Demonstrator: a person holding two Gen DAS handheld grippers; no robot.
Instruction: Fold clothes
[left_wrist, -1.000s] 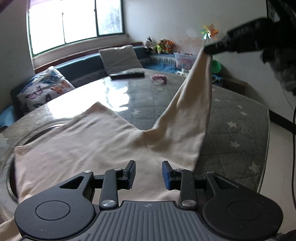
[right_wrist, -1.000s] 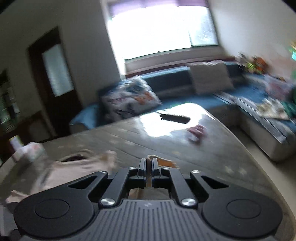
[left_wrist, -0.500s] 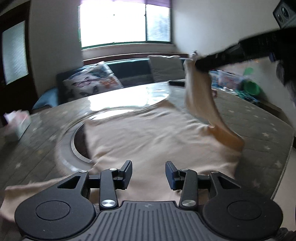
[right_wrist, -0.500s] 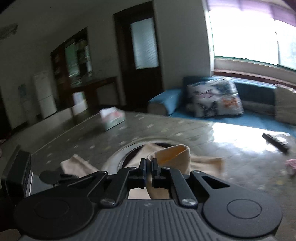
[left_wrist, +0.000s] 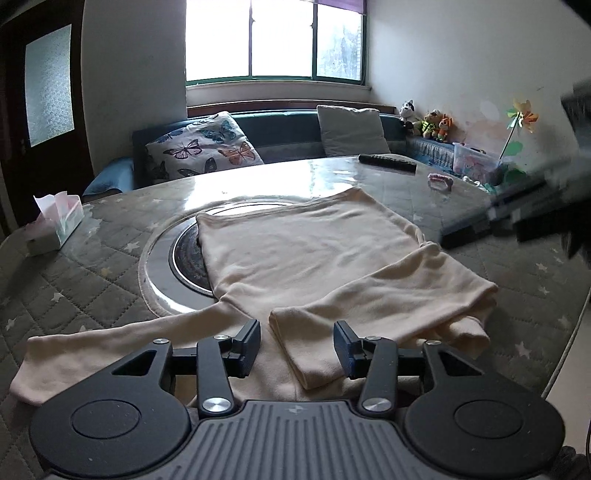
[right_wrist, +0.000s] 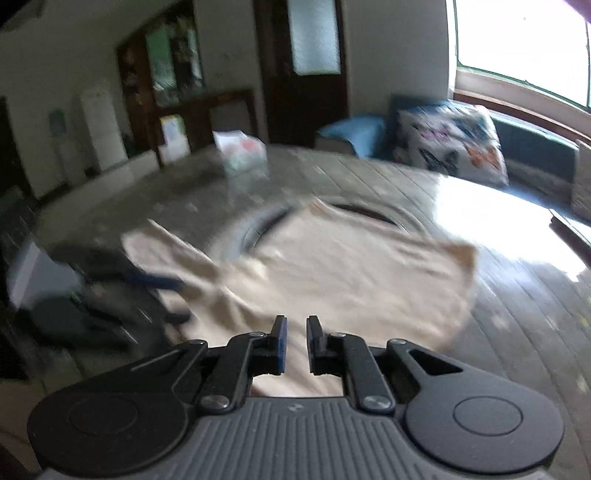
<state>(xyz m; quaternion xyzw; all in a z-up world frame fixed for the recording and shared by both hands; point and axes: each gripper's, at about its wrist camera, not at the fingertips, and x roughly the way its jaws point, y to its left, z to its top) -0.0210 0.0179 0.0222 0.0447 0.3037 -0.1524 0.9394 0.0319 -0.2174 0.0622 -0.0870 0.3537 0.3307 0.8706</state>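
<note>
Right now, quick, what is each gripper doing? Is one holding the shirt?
Left gripper: open, holding nothing, above the cream shirt.
Right gripper: fingers slightly apart, holding nothing.

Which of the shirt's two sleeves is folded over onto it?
The right sleeve: it lies doubled across the shirt, its cuff between the left claw's fingers. The left sleeve stretches flat on the table.
</note>
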